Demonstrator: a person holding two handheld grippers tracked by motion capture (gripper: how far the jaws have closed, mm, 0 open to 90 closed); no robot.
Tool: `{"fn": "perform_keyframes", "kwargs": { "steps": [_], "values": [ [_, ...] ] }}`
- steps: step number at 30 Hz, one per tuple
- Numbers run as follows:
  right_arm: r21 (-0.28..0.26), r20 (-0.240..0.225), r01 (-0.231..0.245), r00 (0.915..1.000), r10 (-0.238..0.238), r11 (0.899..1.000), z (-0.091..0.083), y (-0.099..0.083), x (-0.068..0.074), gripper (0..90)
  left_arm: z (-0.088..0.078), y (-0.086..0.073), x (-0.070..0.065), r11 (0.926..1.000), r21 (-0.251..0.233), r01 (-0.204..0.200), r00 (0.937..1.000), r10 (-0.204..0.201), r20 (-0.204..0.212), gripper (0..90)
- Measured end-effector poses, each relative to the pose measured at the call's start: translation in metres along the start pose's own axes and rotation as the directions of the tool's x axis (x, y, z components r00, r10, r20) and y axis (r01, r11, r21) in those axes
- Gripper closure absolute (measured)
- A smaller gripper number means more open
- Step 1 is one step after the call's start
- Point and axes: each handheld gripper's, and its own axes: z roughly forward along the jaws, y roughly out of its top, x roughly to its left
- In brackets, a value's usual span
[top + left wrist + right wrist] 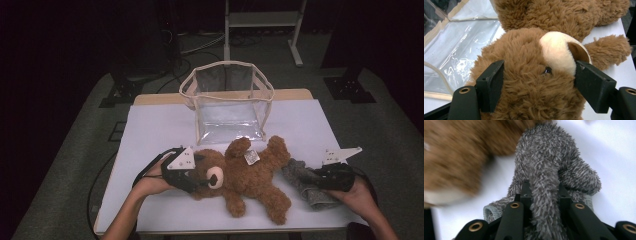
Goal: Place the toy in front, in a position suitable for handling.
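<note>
Tongs point(541, 192) pinching grey cloth point(554, 162), other tongs point(539, 82) astride teddy bear point(529, 75)

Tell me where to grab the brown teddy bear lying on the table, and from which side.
Grip the teddy bear by its head, coming in from the left end of the table, as the left tool does with a jaw on each side. The bear lies on its back with its head pointing that way, and the rounded, soft head probably squeezes enough to hold.
</note>
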Motion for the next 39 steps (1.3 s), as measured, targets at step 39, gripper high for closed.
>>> {"fn": "perform_keyframes", "kwargs": {
  "steps": [39],
  "values": [
    [-0.094, -0.146, 0.243, 0.9559, -0.255, 0.965, 0.051, 0.115, 0.052, 73.1, 0.025, 0.016, -0.001, 0.9949, 0.081, -0.060, 0.9951, 0.066, -0.074, 26.6]
  ]
}}
